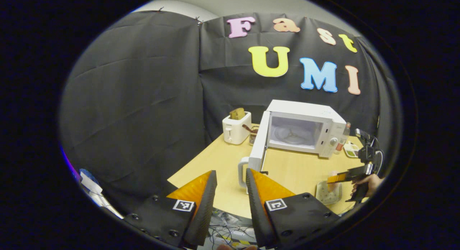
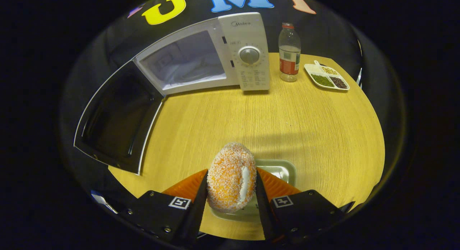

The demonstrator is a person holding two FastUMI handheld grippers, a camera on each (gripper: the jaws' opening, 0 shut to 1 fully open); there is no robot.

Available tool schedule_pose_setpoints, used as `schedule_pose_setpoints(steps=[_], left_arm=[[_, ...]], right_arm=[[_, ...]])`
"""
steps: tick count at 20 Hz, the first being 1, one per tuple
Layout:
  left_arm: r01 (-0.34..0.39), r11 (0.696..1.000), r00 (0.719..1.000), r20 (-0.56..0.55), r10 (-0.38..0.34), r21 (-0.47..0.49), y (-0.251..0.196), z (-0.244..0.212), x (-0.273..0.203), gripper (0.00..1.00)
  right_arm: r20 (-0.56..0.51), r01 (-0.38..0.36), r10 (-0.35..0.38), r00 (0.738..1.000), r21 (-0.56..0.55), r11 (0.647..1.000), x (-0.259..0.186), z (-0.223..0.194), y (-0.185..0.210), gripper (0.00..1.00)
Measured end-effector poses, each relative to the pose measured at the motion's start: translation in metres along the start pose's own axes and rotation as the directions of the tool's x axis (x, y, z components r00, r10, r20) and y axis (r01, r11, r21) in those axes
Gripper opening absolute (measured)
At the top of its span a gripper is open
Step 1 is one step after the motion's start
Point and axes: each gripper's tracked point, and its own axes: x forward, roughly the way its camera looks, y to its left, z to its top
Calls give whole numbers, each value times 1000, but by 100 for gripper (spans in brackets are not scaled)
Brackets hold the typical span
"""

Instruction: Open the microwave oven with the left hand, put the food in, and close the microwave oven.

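The white microwave (image 1: 309,126) (image 2: 248,52) stands at the back of the wooden table, its door (image 1: 258,144) (image 2: 118,119) swung wide open and its cavity (image 2: 185,61) lit. My left gripper (image 1: 231,180) hangs open near the table's front edge, short of the door, with nothing between its fingers. My right gripper (image 2: 231,183) is shut on an orange, sugar-crusted doughnut (image 2: 231,176), held just above a pale green plate (image 2: 276,171). In the left gripper view the right gripper (image 1: 337,178) shows at the far right, held by a hand, over the plate (image 1: 327,193).
A white toaster (image 1: 236,127) with bread stands left of the microwave. Right of it are a plastic bottle (image 2: 289,52) and a divided dish of beans (image 2: 326,77). Bare tabletop (image 2: 273,117) lies between the plate and the microwave. Cables (image 1: 230,230) lie below the table's front edge.
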Motion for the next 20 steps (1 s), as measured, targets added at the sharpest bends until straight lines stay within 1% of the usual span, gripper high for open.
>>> schedule_pose_setpoints(steps=[2, 3, 4, 6, 9, 11, 13, 15, 16, 17, 18, 20], left_arm=[[31, 1000, 999, 25, -31, -3, 12, 3, -4, 58], [51, 999, 998, 39, -51, -4, 17, 7, -6, 58], [73, 997, 996, 56, -72, -4, 22, 11, -7, 58], [96, 995, 993, 66, -96, -1, 30, 15, -9, 58], [101, 994, 991, 86, -97, -32, 42, 25, -12, 58], [105, 994, 991, 89, -101, -35, 42, 23, -12, 58], [98, 995, 992, 82, -95, -31, 42, 19, -12, 57], [98, 993, 993, 68, -93, -71, 38, 21, -9, 58], [92, 992, 995, 56, -87, -91, 36, 20, -7, 60], [84, 991, 996, 42, -80, -100, 31, 19, -2, 58], [71, 993, 997, 37, -68, -97, 26, 20, 3, 56], [38, 996, 999, 38, -35, -79, 21, 29, 10, 56]], right_arm=[[46, -9, 6, 999, 55, 998, 0, 18, 22, 68], [73, -12, 6, 997, 76, 997, 1, 28, 32, 65], [103, -16, 7, 995, 94, 995, 2, 37, 42, 68], [139, -39, 22, 990, 121, 992, 1, 54, 63, 68], [192, -63, 34, 981, 144, 988, 4, 85, 85, 68], [218, -101, 61, 974, 176, 979, 13, 103, 103, 68], [241, -134, 88, 967, 182, 974, 25, 119, 115, 68], [276, -160, 103, 955, 193, 968, 36, 134, 127, 68], [290, -173, 111, 951, 197, 965, 44, 141, 132, 67], [304, -186, 119, 945, 202, 962, 54, 147, 136, 67], [314, -190, 118, 942, 212, 959, 66, 153, 138, 68], [322, -193, 109, 940, 241, 951, 90, 162, 140, 67]])
